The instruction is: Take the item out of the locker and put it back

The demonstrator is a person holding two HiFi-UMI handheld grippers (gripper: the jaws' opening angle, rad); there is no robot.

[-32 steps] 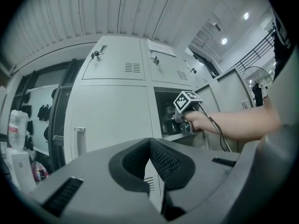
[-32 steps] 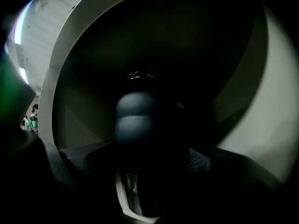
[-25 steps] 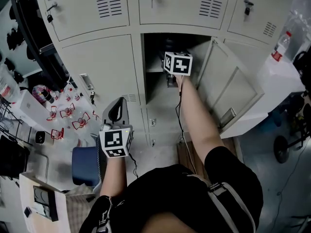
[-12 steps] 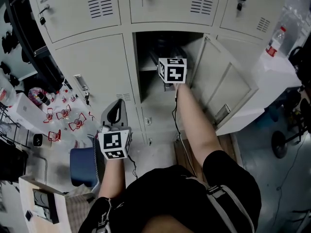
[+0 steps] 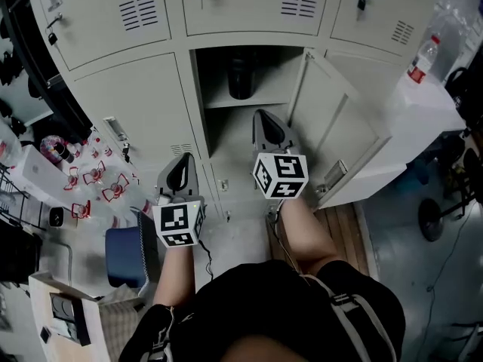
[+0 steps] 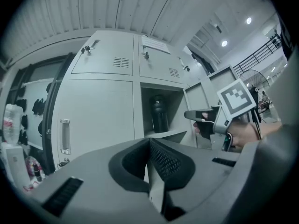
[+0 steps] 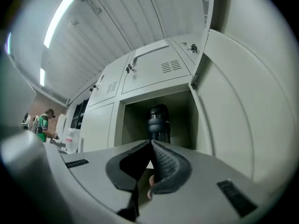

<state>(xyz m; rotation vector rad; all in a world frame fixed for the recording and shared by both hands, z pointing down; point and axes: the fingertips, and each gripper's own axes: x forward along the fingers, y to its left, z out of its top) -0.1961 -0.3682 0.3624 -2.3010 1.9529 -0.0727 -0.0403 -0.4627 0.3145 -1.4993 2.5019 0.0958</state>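
Bottle: dark, upright, on the upper shelf of the open locker, back-centre, nothing touching it. Door swung open to the right.

Right gripper: jaws clenched, pads together, nothing between them. A second ago it was reaching deep into the locker at shelf level with jaws wide. Now it is pulled out, lower, in front of the compartment, well clear of the bottle. I judge the bottle has been released back on the shelf, so the put-back half looks done. Only the open door might remain, and the task does not ask for that.

Left gripper: jaws clenched, empty, held low by the closed locker door on the left, same spot as before.

Writing: none readable. Only square black-and-white markers on the gripper cubes. The plastic bottle at far right has a red label, too small to read.
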